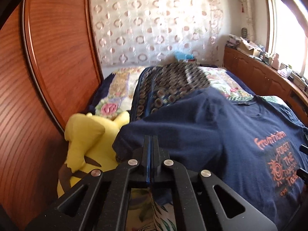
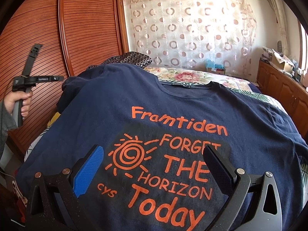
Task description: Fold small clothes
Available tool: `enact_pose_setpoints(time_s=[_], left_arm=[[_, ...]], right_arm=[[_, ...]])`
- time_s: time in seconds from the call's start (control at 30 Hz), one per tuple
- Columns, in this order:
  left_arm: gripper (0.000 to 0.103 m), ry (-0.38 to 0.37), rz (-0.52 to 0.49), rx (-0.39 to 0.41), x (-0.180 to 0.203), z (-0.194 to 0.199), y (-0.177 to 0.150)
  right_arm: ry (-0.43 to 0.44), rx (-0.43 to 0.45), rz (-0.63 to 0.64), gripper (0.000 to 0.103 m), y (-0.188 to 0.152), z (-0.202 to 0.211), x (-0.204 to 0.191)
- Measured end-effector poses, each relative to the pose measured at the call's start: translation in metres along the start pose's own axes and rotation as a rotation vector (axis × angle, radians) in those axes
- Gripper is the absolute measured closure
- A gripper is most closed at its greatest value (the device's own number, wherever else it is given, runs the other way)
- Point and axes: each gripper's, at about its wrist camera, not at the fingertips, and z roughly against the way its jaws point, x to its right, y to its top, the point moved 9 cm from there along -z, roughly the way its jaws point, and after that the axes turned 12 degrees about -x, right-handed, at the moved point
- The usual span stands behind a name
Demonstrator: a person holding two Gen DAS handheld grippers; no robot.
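The right wrist view looks down between the two fingers of the right gripper (image 2: 153,165), which stand wide apart, one faced with a blue pad (image 2: 88,170) and the other dark, with nothing between them but the printed chest of a navy T-shirt (image 2: 173,104) lying spread on the bed (image 2: 192,76). The orange print (image 2: 169,165) (a spiral sun and the words "Framtiden FORGET THE HORIZON Today") sits straight ahead of and between the fingertips, and the neckline lies beyond them. Far off to the left of those fingers, the person's left hand (image 2: 20,101) grips the handle of the left gripper (image 2: 57,78), raised beside the shirt's left sleeve. In the left wrist view the left gripper (image 1: 151,140) has its fingers pressed together, only a thin blue line showing between them, and their tips rest against the sleeve's navy cloth; whether a fold of it is pinched there cannot be told from this angle. To the left of these fingers a yellow plush toy (image 1: 90,140) lies just beside the sleeve edge, against the wooden wardrobe door (image 1: 38,77). Beyond the fingertips the shirt rises over a dark patterned cushion (image 1: 169,84), with a floral bedspread (image 1: 119,88) on either side and a circle-patterned curtain (image 1: 154,23) on the far wall.
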Motion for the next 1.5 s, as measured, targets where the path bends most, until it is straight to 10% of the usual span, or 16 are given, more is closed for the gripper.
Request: enact_pose_setpoints(time_s=[0.17,0.23,0.3,0.47,0.63,1.03,1.5], left_arm=[[0.099,0.003,-0.008,0.047,-0.001,0.014,0.017],[0.064,0.045,0.001,0.005,-0.009,0.002,0.019],[0.056,0.032,0.003,-0.026,-0.011,-0.012,0.018],[0.056,0.032,0.02,-0.15,-0.021,-0.056,0.003],[0.094,0.0,0.022,-0.151,-0.019,-0.059,-0.005],[0.098,0.052,-0.043,0.094,0.008,0.032,0.033],[0.098,-0.095,-0.181,0.122,0.106,0.065,0.065]], right_arm=[[-0.001,-0.001,0.001,0.0,0.0,-0.001,0.0],[-0.001,-0.001,0.001,0.0,-0.001,-0.001,0.0],[0.0,-0.003,0.001,0.0,-0.001,-0.001,0.0],[0.003,-0.007,0.0,0.0,-0.002,-0.003,-0.001],[0.003,-0.007,0.0,0.0,-0.002,-0.003,0.0],[0.002,-0.008,-0.002,0.0,-0.002,-0.002,0.001],[0.004,-0.004,-0.012,0.0,-0.002,-0.003,0.003]])
